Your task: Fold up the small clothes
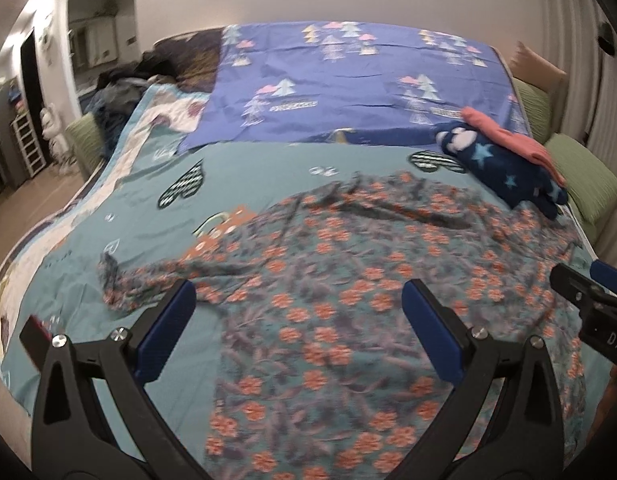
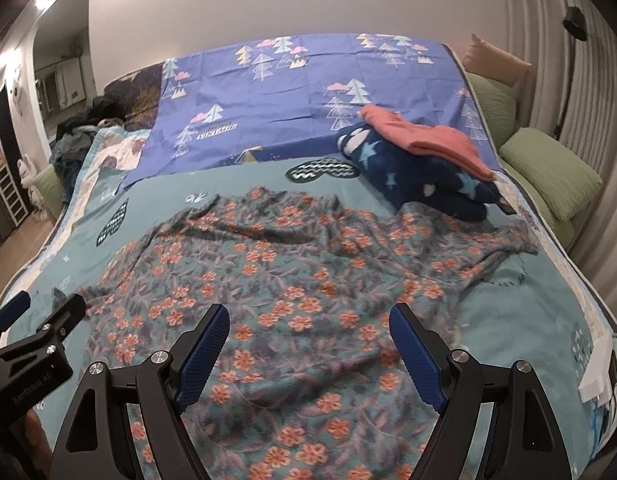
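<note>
Left wrist view: both my tools, left tool point(image 1: 298, 320) and right tool point(image 2: 309, 346), gape empty above the floral garment point(image 1: 348, 280) sprawling left-to-right.

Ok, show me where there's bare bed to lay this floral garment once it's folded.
Free: the purple tree-print sheet at the far end, and the teal heart-print cover left of the spread floral garment. A small teal patch lies to its right. Crowded: the far right corner, where the folded navy star-print fleece and pink garment sit.
</note>
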Demonstrator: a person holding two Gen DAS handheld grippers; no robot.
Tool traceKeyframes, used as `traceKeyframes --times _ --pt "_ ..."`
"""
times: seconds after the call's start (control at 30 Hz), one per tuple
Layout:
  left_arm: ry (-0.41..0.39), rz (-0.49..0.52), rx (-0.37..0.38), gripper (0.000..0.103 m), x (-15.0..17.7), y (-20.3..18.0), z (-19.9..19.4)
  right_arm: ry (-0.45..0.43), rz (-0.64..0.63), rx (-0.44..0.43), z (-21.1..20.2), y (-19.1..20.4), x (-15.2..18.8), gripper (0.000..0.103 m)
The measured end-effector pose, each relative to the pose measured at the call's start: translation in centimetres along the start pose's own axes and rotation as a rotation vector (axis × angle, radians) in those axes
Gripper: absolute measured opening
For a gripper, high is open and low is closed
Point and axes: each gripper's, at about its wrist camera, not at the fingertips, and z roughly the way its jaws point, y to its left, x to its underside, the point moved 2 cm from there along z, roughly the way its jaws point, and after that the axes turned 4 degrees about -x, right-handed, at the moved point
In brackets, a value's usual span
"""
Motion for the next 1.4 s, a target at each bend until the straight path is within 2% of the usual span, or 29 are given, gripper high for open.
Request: traceKeyframes --times 0.23,0.33,0.37,0.5,0.57,0.67,0.77,0.87,0.93,0.97,1.0,1.07,1.13,1.23,1.33,1.4 --pt "0.053 -0.116 -0.001 0.102 0.8 4.6 3.6 0.044 -0.056 -0.036 2.7 3.5 -1.0 0.084" --pt "0.111 -0.214 0.02 0.102 1.1 8.6 6.8 0.061 -0.065 -0.033 3.7 4.1 -1.5 0.084" --pt "0.127 -0.243 -0.008 0.102 1.2 10.3 7.7 0.061 -0.064 -0.031 3.8 4.1 -1.5 0.084" --pt "0.19 -0.4 -0.247 0.102 2.8 19.8 13.2 0.071 -0.052 -0.006 5.0 3.7 -1.8 0.084" --pt "0.241 -0.456 -0.293 0.101 3.6 23.3 15.8 0.089 -0.04 0.004 5.8 3.4 -1.8 0.084" --pt "0.31 -0.527 -0.314 0.089 4.6 27.5 20.0 0.11 -0.029 0.006 6.7 3.4 -1.7 0.084" --pt "0.348 -0.522 -0.323 0.076 4.8 29.0 22.9 0.117 -0.032 0.005 7.4 3.7 -1.8 0.084" --pt "0.377 -0.541 -0.3 0.072 5.1 30.1 25.5 0.118 -0.031 0.001 8.0 4.0 -1.9 0.084" --pt "0.4 -0.532 -0.292 0.059 5.5 30.6 27.1 0.121 -0.029 0.0 8.3 4.1 -2.1 0.084" --pt "0.41 -0.528 -0.292 0.047 5.6 30.8 27.7 0.12 -0.029 -0.001 8.4 4.1 -2.1 0.084" --pt "0.424 -0.528 -0.288 0.029 5.8 30.8 28.1 0.121 -0.029 -0.002 8.5 4.1 -2.1 0.084" --pt "0.435 -0.552 -0.262 0.004 6.1 31.1 28.3 0.122 -0.03 -0.003 8.7 4.1 -2.1 0.084" --pt "0.399 -0.589 -0.253 0.004 5.9 31.4 27.4 0.126 -0.029 -0.013 8.9 4.0 -2.1 0.084" --pt "0.289 -0.604 -0.221 0.004 4.0 31.1 24.5 0.137 -0.017 -0.041 9.1 3.7 -2.2 0.084" --pt "0.15 -0.612 -0.111 0.004 0.7 29.5 20.2 0.142 0.004 -0.081 9.3 3.3 -2.3 0.084" --pt "0.062 -0.568 -0.047 0.004 -1.9 27.4 17.3 0.137 0.014 -0.094 9.1 3.0 -2.3 0.084"
